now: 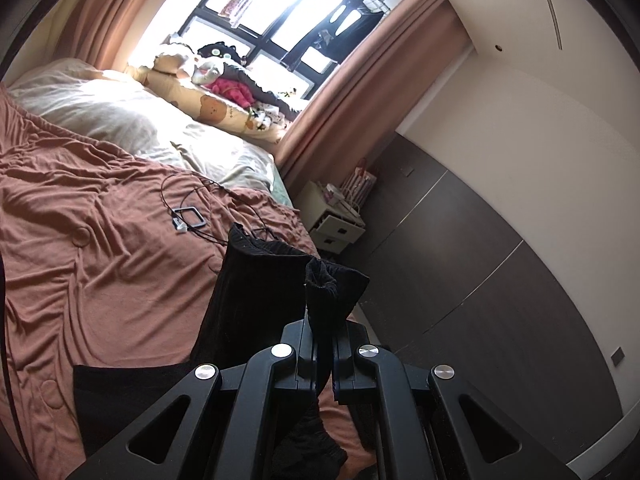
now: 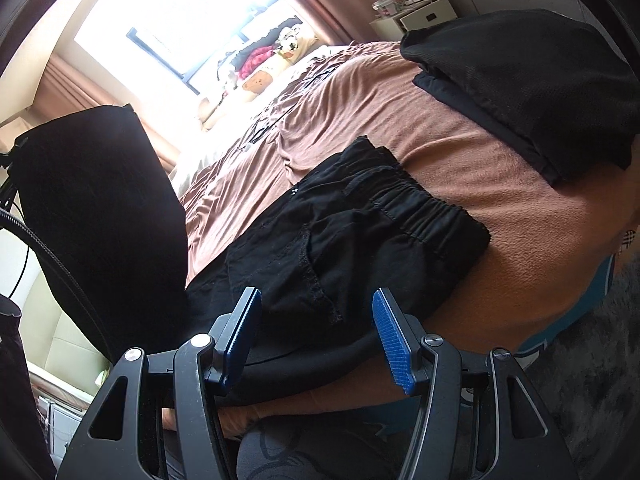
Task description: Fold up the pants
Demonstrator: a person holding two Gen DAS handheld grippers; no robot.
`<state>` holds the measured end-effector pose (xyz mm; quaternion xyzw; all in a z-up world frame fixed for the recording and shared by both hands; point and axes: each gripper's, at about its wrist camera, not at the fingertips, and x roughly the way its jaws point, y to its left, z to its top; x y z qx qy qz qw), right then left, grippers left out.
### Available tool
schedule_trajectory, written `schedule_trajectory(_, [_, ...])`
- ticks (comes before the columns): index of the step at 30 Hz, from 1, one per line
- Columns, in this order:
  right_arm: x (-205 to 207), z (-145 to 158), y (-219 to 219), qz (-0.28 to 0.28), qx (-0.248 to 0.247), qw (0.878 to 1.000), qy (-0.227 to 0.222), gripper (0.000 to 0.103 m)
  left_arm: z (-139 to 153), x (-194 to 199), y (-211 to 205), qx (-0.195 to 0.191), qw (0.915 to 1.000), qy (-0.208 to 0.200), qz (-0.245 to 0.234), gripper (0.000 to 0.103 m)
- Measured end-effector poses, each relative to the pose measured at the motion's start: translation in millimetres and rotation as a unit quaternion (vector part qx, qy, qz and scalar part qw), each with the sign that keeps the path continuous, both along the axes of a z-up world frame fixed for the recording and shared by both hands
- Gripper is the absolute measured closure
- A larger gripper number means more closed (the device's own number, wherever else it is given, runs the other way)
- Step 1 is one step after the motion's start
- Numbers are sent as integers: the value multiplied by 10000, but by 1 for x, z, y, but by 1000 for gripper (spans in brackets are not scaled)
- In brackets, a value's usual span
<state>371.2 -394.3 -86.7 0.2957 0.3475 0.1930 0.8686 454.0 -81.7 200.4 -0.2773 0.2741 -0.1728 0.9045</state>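
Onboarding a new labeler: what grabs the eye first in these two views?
The left gripper, shut on black pants lifted over the brown bedspread. In the right wrist view, the open right gripper hovers over black pants lying on the bed, with a folded dark stack at upper right. The bright window glares behind.

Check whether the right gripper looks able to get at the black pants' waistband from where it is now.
Probably yes. The right gripper is open and empty, over the black pants; their waistband lies exposed ahead, nothing between.
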Motion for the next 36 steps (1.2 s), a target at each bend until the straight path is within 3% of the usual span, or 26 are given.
schedule_trajectory(11, [-12, -11, -33, -228, 96, 9996, 124, 46, -85, 25, -76, -57, 9944, 682, -799, 99])
schedule_trajectory(12, [-14, -12, -34, -240, 97, 9996, 140, 42, -93, 26, -86, -61, 9931, 740, -904, 99])
schedule_trajectory(14, [-17, -12, -39, -318, 101, 9993, 161, 36, -110, 28, -105, -82, 9898, 853, -1135, 99])
schedule_trajectory(25, [-37, -18, -66, -720, 247, 9968, 236, 35, -198, 6, -196, 66, 9659, 1534, -2083, 99])
schedule_trajectory(34, [-46, -25, -77, -733, 356, 9962, 307, 35, -240, -21, -211, 181, 9537, 1823, -2384, 96])
schedule_trajectory(36, [-45, -27, -78, -708, 406, 9962, 306, 35, -252, -25, -212, 121, 9482, 1987, -2477, 88])
